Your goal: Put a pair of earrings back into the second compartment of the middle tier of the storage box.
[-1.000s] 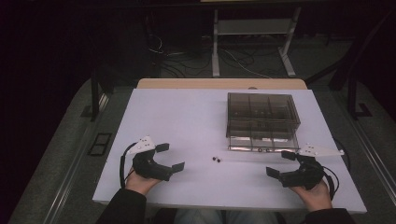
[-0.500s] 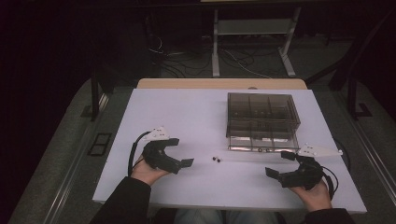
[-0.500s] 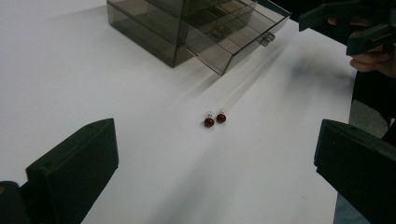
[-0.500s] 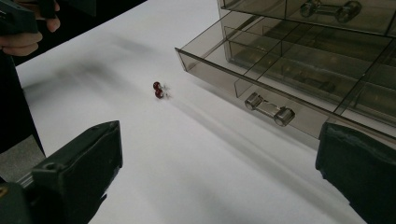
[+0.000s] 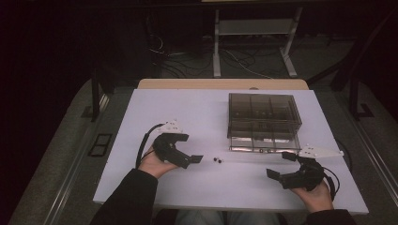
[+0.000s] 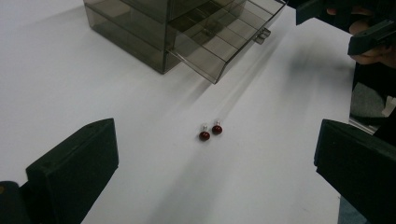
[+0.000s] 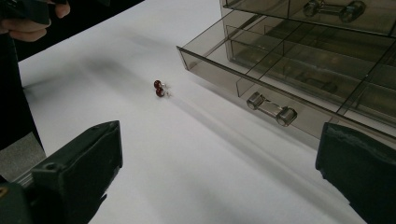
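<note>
White tabletop [image 5: 178,112] carrying a smoked clear-plastic drawer box [image 5: 263,111] toward the far right, lowest drawer [image 5: 264,143] sticking out toward the near edge, divided into compartments, clear bar handle [image 7: 272,108] at its front. Lying just left of that drawer: two small dark-red beads [image 6: 210,132] with tiny silvery posts, touching or nearly so, resting on bare table. Left gripper [image 5: 196,159] pointing at the beads from their left, close but not touching, jaws spread wide, holding nothing. Right gripper [image 5: 279,165] sitting near the front right of the table, just before the drawer, jaws likewise gaping, holding nothing. Both hands gripping from below.
</note>
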The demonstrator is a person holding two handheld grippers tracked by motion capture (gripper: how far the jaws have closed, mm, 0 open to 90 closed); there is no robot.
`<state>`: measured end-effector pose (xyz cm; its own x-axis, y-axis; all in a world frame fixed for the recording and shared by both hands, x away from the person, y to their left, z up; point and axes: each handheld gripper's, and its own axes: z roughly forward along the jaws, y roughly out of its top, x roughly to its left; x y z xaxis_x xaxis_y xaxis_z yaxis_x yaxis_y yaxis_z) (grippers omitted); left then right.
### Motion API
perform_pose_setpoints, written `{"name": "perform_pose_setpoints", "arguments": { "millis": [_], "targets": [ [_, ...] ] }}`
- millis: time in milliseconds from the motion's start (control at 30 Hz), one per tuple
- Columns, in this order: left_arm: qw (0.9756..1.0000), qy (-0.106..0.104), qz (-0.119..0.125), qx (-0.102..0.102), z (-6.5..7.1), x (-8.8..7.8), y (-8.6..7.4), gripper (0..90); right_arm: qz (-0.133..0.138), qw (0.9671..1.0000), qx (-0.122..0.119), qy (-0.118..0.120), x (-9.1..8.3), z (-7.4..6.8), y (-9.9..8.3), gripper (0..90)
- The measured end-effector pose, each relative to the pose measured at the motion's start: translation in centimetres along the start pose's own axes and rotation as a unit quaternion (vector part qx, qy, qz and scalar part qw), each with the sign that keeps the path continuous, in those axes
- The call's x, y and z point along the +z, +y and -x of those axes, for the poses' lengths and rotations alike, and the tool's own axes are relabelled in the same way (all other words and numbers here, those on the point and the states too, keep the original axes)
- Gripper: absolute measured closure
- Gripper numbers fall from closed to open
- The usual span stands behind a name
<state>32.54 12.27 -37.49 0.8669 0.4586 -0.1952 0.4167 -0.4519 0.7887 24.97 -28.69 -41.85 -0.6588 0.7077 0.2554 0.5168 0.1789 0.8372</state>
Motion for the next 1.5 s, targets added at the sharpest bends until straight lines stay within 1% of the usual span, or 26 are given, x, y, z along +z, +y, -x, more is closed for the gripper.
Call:
{"name": "perform_pose_setpoints", "arguments": {
  "millis": [133, 167, 267, 400, 600, 667, 733, 800, 933, 1067, 1233, 1267, 1300, 1367, 1500],
  "targets": [
    [0.9999, -0.003, -0.007, 0.007, 0.1, 0.5, 0.5, 0.0, -0.001, 1.0000, -0.002, 0.000, 0.0, 0.0, 0.0, 0.3],
    [0.9999, -0.007, -0.011, 0.009, 0.1, 0.8, 0.8, 0.0, -0.001, 1.0000, -0.002, 0.001, 0.0, 0.0, 0.0, 0.3],
    [0.9998, -0.008, -0.014, 0.012, 0.1, 1.2, 0.9, 0.0, -0.002, 1.0000, 0.000, 0.002, 0.0, -0.1, 0.0, 0.3],
    [0.9995, -0.011, -0.025, 0.018, 0.0, 2.1, 1.2, 0.0, -0.004, 1.0000, -0.002, 0.002, 0.0, -0.1, 0.0, 0.3],
    [0.9994, -0.012, -0.030, 0.016, -0.3, 2.8, 1.2, 0.0, -0.005, 1.0000, -0.008, 0.003, 0.1, -0.1, 0.0, 0.3],
    [0.9993, -0.012, -0.032, 0.012, -0.4, 3.3, 1.1, 0.0, -0.006, 0.9999, -0.008, 0.003, 0.1, -0.1, 0.0, 0.3],
    [0.9993, -0.013, -0.033, 0.012, -0.5, 3.4, 1.1, 0.0, -0.007, 0.9999, -0.008, 0.003, 0.1, -0.1, 0.0, 0.3],
    [0.9994, -0.014, -0.031, 0.007, -0.7, 4.0, 1.1, 0.0, -0.007, 0.9999, -0.007, 0.003, 0.1, -0.2, 0.0, 0.3],
    [0.9993, -0.016, -0.032, 0.007, -0.9, 4.6, 1.0, 0.0, -0.007, 0.9999, -0.009, 0.004, 0.1, -0.2, 0.0, 0.3],
    [0.9988, -0.014, -0.047, 0.009, -1.3, 5.4, 0.8, 0.0, -0.010, 0.9999, -0.008, 0.005, 0.2, -0.2, 0.0, 0.3],
    [0.9985, -0.014, -0.053, 0.006, -1.4, 6.0, 0.7, 0.0, -0.013, 0.9998, -0.012, 0.008, 0.3, -0.2, 0.0, 0.3],
    [0.9985, -0.015, -0.053, 0.005, -1.4, 6.1, 0.6, 1.6, -0.013, 0.9998, -0.012, 0.008, 0.3, -0.2, 0.0, 0.3],
    [0.9983, -0.021, -0.055, 0.005, -1.4, 6.3, 0.6, 4.8, -0.014, 0.9998, -0.012, 0.008, 0.3, -0.2, 0.0, 0.3],
    [0.9979, -0.027, -0.059, 0.006, -1.4, 6.6, 0.6, 6.9, -0.016, 0.9998, -0.011, 0.008, 0.3, -0.2, 0.0, 0.3],
    [0.9971, -0.032, -0.069, 0.007, -1.4, 7.0, 0.4, 11.8, -0.013, 0.9998, -0.011, 0.010, 0.3, -0.3, 0.0, 0.3]
  ]
}}
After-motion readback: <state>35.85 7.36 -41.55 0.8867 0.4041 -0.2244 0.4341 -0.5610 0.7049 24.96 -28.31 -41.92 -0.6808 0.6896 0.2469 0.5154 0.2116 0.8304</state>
